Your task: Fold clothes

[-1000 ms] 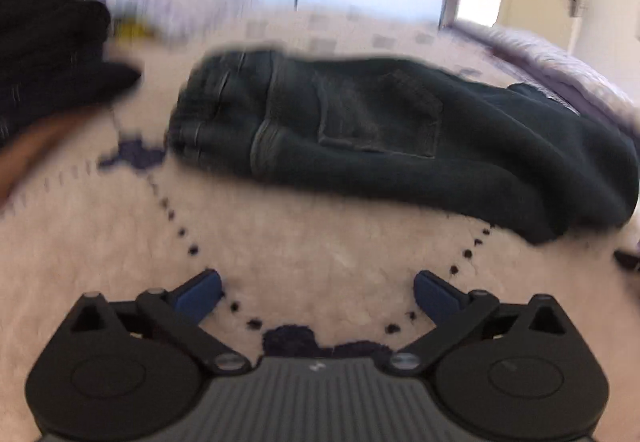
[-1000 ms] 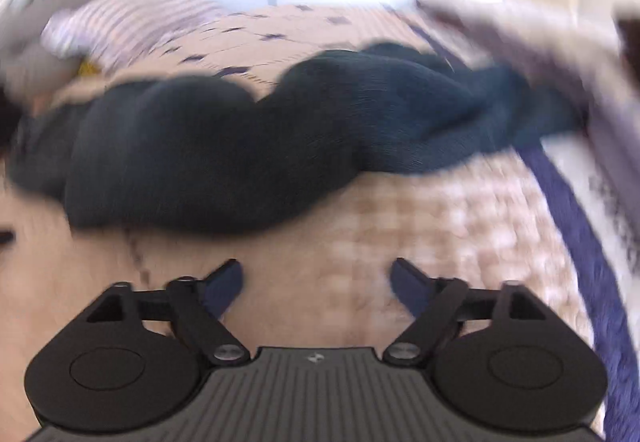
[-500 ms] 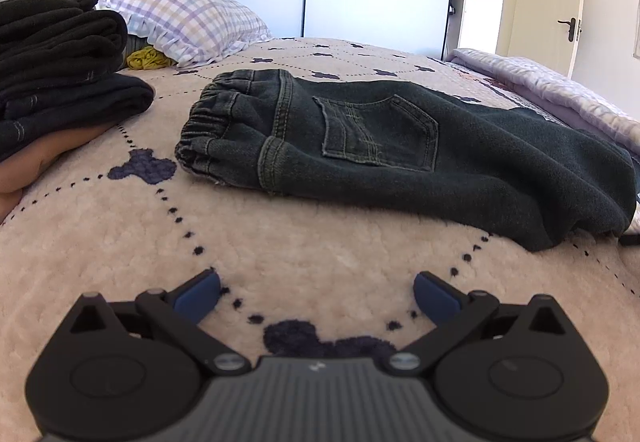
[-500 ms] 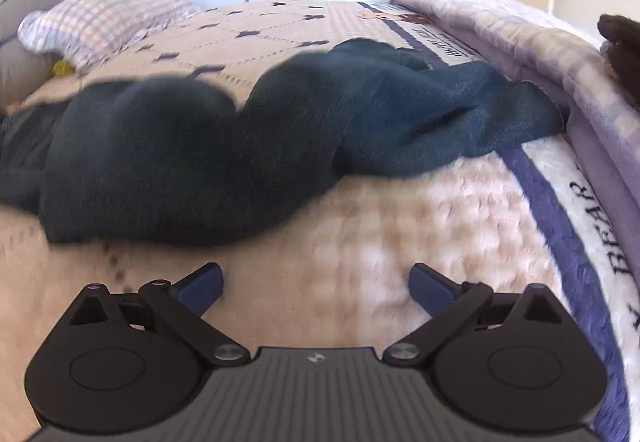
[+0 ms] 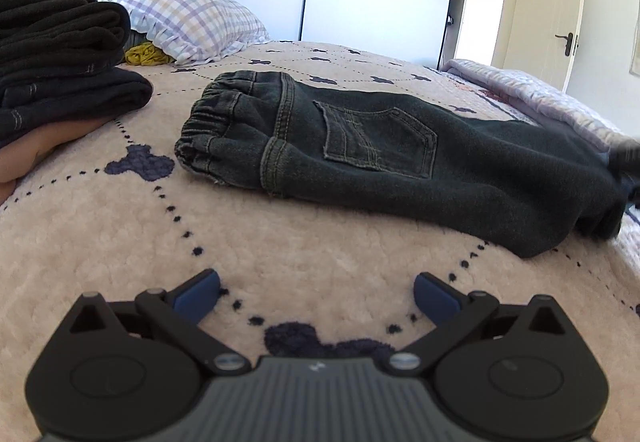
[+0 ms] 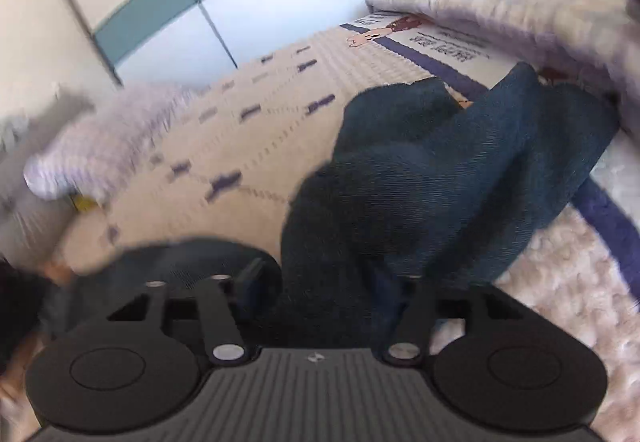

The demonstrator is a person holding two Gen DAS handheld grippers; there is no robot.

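Two grippers over a pale fleece blanket (image 5: 320,242) with dark dotted lines. Left gripper (image 5: 316,292) hovers low, blue pads (image 5: 198,292) wide apart, nothing between them. Ahead of it lies a pair of dark jeans (image 5: 380,157), flat, elastic waistband ahead and to the left, back pocket up, leg running off right. Far ahead-left: a stack of folded black clothes (image 5: 60,53), a checked pillow (image 5: 188,21) behind it. Right gripper (image 6: 316,286) has just been closing; its jaws now stand narrow with the jeans' leg fabric (image 6: 440,181) bunched between them, cloth draping forward and right of it. Its view is tilted and motion-blurred; whether the pads press firmly is hard to tell, though cloth fills the gap.
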